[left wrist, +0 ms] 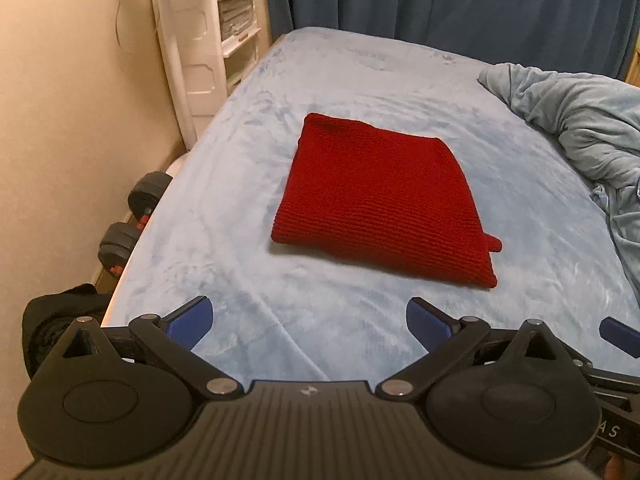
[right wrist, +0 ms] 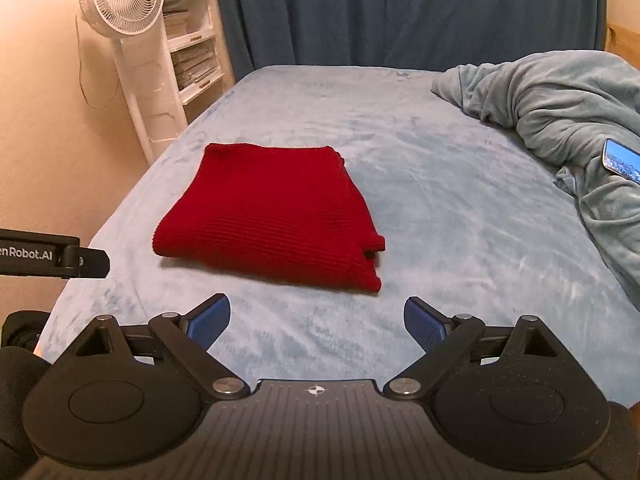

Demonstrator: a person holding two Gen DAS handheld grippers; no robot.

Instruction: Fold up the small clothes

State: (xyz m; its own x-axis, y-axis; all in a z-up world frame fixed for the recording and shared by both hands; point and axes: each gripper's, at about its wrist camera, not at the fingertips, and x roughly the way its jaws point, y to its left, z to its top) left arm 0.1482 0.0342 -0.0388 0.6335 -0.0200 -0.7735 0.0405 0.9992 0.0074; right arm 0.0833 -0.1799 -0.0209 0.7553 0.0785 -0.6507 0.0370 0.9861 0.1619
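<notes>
A red knitted garment (left wrist: 380, 200) lies folded into a flat rectangle on the light blue bed cover (left wrist: 280, 320); it also shows in the right wrist view (right wrist: 272, 216). A small flap sticks out at its near right corner. My left gripper (left wrist: 310, 322) is open and empty, held above the bed short of the garment's near edge. My right gripper (right wrist: 318, 322) is open and empty, also short of the garment, which lies ahead and slightly left. The left gripper's side shows at the left edge of the right wrist view (right wrist: 60, 258).
A crumpled grey-blue blanket (right wrist: 560, 100) lies on the bed's right side with a phone (right wrist: 622, 160) on it. A white standing fan (right wrist: 128, 40) and shelves (right wrist: 192, 40) stand at the left. Dumbbells (left wrist: 132, 220) lie on the floor by the bed. Blue curtains (right wrist: 400, 12) hang behind.
</notes>
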